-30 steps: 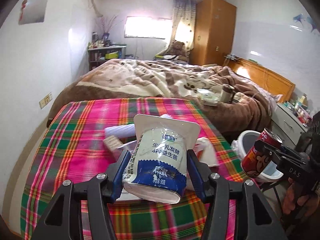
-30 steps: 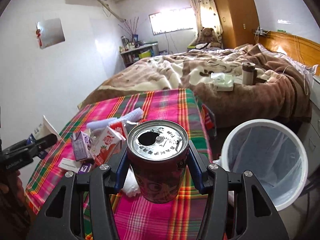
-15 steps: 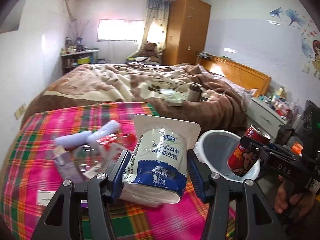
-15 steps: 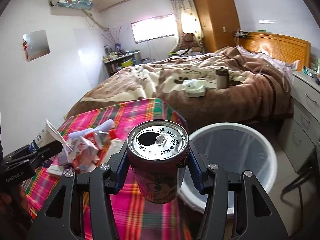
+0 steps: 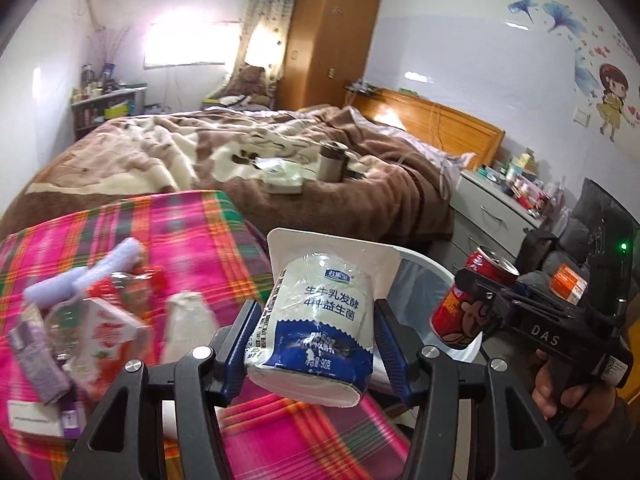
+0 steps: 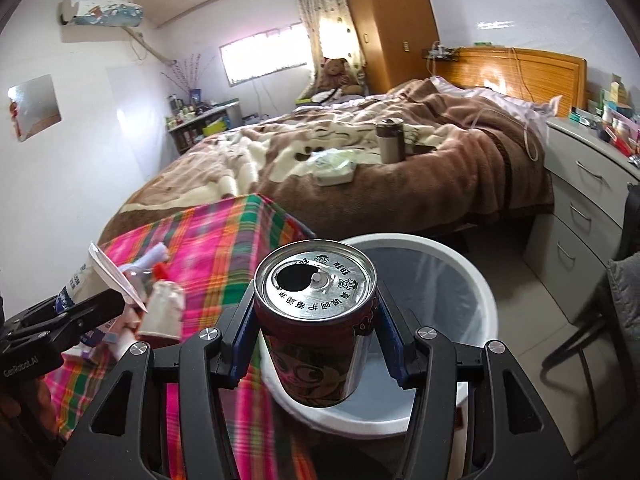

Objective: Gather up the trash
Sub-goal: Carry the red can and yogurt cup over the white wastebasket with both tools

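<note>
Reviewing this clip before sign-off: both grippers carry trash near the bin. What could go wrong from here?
The yogurt cup in the left gripper appears to be over the plaid table edge, so an early release may miss the white bin. The red can in the right gripper has an open mouth; leftover liquid, if any, could spill on tilting. Both grippers converge on one bin and might bump.
</note>
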